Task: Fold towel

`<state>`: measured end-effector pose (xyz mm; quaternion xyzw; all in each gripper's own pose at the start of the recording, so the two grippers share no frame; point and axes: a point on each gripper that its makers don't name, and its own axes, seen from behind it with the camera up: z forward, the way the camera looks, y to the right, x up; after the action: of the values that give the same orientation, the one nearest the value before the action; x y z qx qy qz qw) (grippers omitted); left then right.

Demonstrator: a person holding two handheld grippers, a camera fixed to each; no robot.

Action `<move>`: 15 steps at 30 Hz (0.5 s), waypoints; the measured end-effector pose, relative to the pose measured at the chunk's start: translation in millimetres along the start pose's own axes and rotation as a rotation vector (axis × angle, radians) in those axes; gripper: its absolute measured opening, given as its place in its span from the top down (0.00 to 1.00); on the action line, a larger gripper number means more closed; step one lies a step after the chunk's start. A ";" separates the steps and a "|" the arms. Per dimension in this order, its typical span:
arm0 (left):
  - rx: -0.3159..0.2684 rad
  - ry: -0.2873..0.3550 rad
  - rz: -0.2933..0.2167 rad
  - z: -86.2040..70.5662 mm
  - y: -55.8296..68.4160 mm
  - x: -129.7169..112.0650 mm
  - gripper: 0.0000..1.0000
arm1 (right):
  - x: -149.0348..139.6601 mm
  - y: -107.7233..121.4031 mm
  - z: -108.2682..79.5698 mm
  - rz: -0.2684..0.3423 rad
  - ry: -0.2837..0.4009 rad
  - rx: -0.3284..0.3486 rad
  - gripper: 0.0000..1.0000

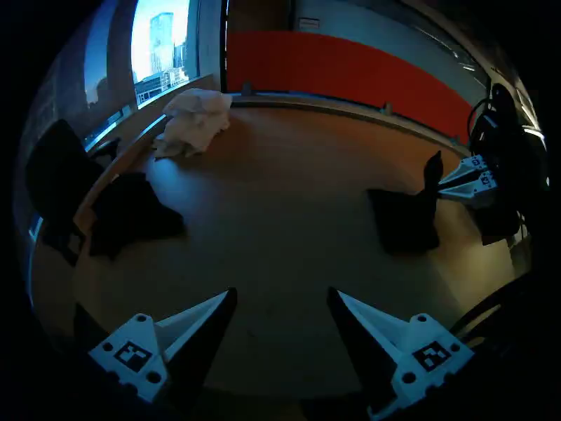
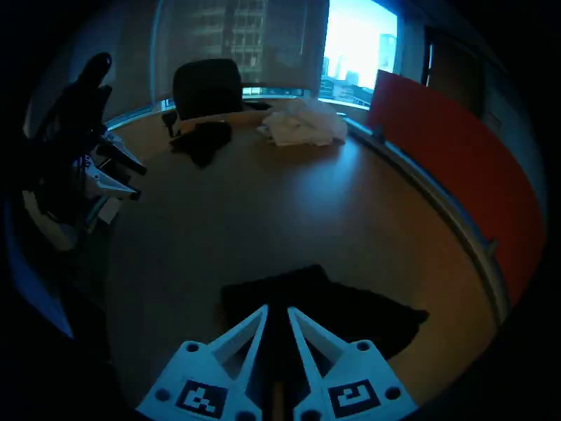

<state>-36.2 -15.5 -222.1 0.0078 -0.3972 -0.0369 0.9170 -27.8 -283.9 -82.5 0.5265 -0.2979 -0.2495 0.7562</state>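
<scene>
Wooden table (image 1: 280,210) bears a dark towel (image 2: 350,309); right tongs (image 2: 277,309) clamp its edge; left tongs (image 1: 281,291) gape apart.

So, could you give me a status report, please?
Left gripper open, empty. Right gripper shut on dark towel, edge lifted. White cloth heap far off, not in the way.

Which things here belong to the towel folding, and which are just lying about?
In the job: black towel, right tool shut on it, left tool open, table.
Lying about: white cloth heap, second dark cloth, office chair, red partition.
</scene>
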 end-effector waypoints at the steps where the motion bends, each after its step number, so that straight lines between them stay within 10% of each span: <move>1: 0.001 0.002 -0.005 -1.1 -0.6 -0.4 0.05 | -0.3 -4.9 5.8 -0.003 -0.004 0.011 0.97; 15: 0.012 0.007 -0.046 -7.2 -7.7 -8.5 0.05 | -22.0 -29.2 49.1 0.013 -0.075 0.061 0.94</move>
<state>-37.2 -22.7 -233.5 0.0227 -0.3939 -0.0557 0.9172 -80.0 -309.9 -101.0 0.5378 -0.3370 -0.2550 0.7295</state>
